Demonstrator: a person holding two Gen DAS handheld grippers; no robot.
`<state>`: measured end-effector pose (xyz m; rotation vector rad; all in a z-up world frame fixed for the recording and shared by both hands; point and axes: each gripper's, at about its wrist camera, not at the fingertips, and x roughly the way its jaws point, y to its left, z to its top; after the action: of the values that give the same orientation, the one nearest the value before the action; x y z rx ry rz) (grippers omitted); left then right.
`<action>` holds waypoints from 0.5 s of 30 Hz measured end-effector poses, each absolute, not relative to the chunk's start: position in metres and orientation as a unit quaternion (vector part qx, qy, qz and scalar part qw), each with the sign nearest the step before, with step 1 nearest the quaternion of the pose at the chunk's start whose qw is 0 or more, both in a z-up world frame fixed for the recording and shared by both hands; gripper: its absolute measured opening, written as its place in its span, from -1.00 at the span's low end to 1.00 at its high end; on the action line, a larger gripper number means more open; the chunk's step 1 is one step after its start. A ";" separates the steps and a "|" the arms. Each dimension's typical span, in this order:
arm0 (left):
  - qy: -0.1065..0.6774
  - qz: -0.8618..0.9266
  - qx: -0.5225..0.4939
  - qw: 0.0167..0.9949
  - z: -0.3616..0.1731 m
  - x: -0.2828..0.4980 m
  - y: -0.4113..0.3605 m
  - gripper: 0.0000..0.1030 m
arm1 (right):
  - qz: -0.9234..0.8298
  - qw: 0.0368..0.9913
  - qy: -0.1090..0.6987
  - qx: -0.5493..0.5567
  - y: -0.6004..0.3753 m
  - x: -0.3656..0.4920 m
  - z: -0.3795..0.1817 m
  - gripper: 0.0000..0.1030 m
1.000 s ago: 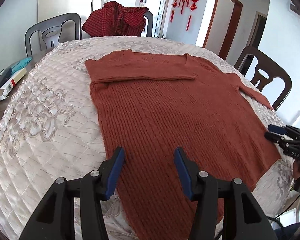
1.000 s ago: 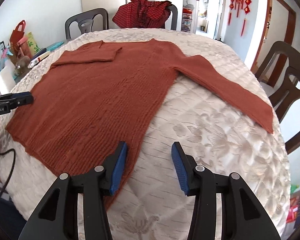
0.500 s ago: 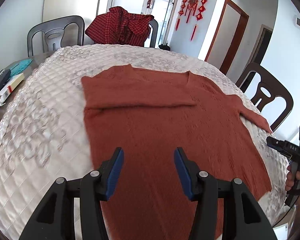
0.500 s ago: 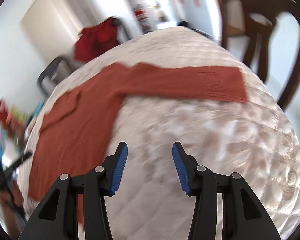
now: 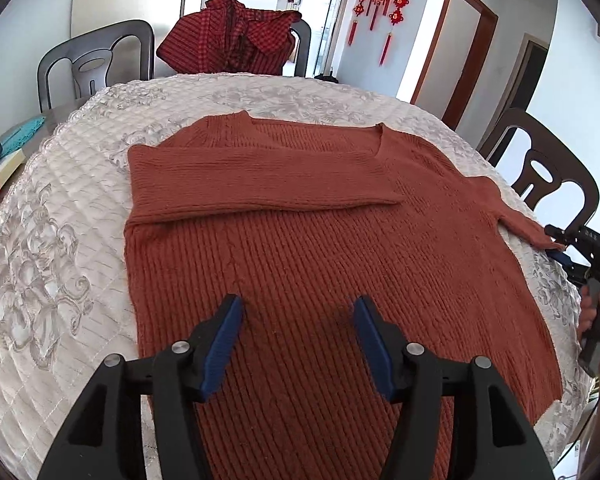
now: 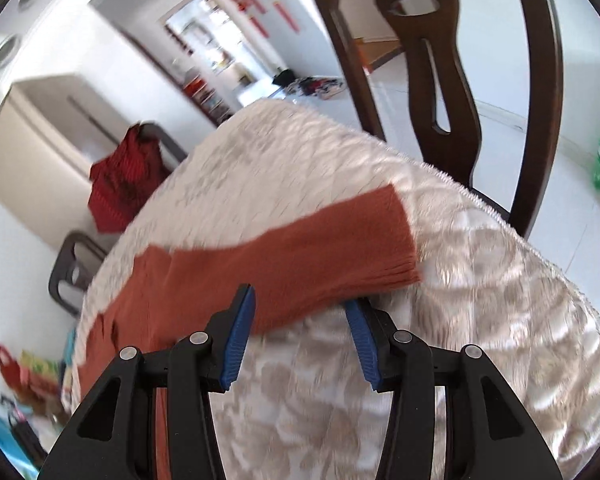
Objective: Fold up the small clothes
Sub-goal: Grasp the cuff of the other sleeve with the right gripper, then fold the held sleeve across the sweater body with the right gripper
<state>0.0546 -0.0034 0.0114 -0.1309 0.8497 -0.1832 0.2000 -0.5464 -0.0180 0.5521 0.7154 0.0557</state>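
A rust-orange knitted sweater (image 5: 320,240) lies flat on the bench (image 5: 60,240), which is covered by a cream quilted cloth with a pale floral pattern. Its neckline points to the far side and its hem to the near edge. The sleeve on the left is folded across the chest, its cuff reaching to just right of the neckline. The other sleeve (image 6: 300,256) stretches out to the right toward the bench edge. The left tool (image 5: 298,332) hovers over the lower body of the sweater with its blue-padded jaws opening and nothing pressed between them. The right tool (image 6: 300,320) sits rolled to one side at the outstretched sleeve's cuff end, jaws apart, one to either side of the sleeve's near edge; that view is blurred, and no pad presses on the knit. In the left wrist view the right tool shows at the far right, its tips just beside the cuff, with fingers (image 5: 592,312) of a hand around its handle. A red checked garment (image 5: 228,40) hangs over a chair back at the far side, and a dark wooden chair (image 6: 440,60) stands just beyond the right edge of the bench.
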 end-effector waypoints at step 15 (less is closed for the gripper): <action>0.411 -0.101 -0.072 0.903 0.011 0.056 -0.004 0.31 | 0.155 0.918 0.299 0.209 -0.461 0.246 0.048 -0.85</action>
<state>0.0561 -0.0038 0.0113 -0.1494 0.8503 -0.2079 0.2458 -0.4615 0.0484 0.4294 0.6154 0.3182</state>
